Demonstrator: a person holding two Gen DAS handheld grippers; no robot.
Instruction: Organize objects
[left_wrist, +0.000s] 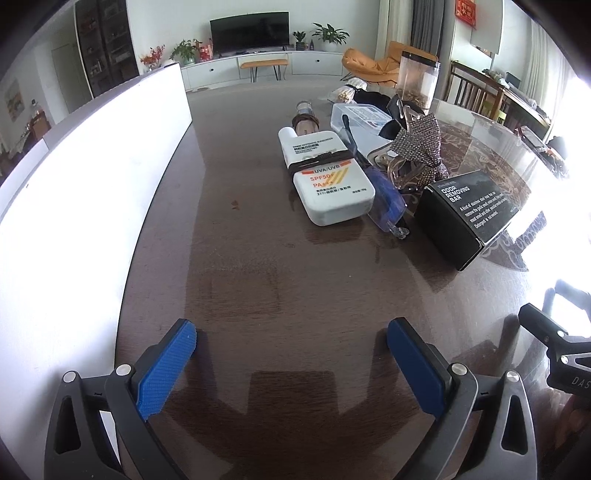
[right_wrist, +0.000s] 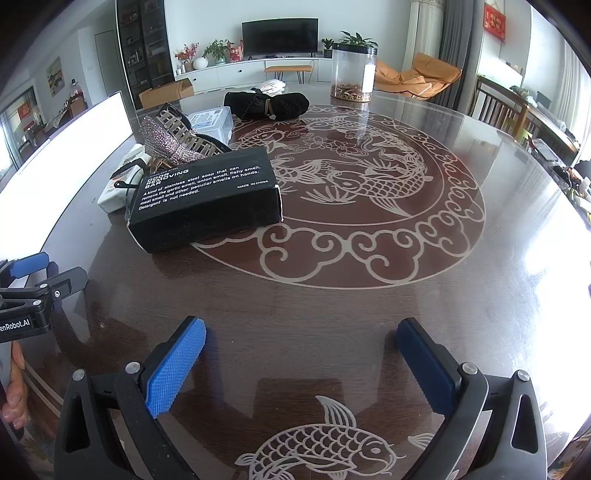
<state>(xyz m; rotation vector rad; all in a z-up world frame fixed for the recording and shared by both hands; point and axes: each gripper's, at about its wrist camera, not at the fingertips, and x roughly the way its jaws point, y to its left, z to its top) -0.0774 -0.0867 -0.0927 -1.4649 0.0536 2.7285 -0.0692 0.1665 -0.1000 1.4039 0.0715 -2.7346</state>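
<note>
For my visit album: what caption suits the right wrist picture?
Open right gripper hovers over a fish-patterned table, facing a black box and clear jar.

Black box (right_wrist: 207, 199), ahead-left of the right gripper: "ODOR REMOVING BAR", "MADE IN CHINA", "Detergent is not needed."
White sunscreen pack (left_wrist: 327, 177), ahead of the left gripper: "UVA/UVB", "SPF50"
Left gripper (right_wrist: 22, 295) body: "enRobot.AI", partly cut off

Both wrist views low over table (right_wrist: 369, 302), facing TV wall; share black box (left_wrist: 465, 218).
</note>
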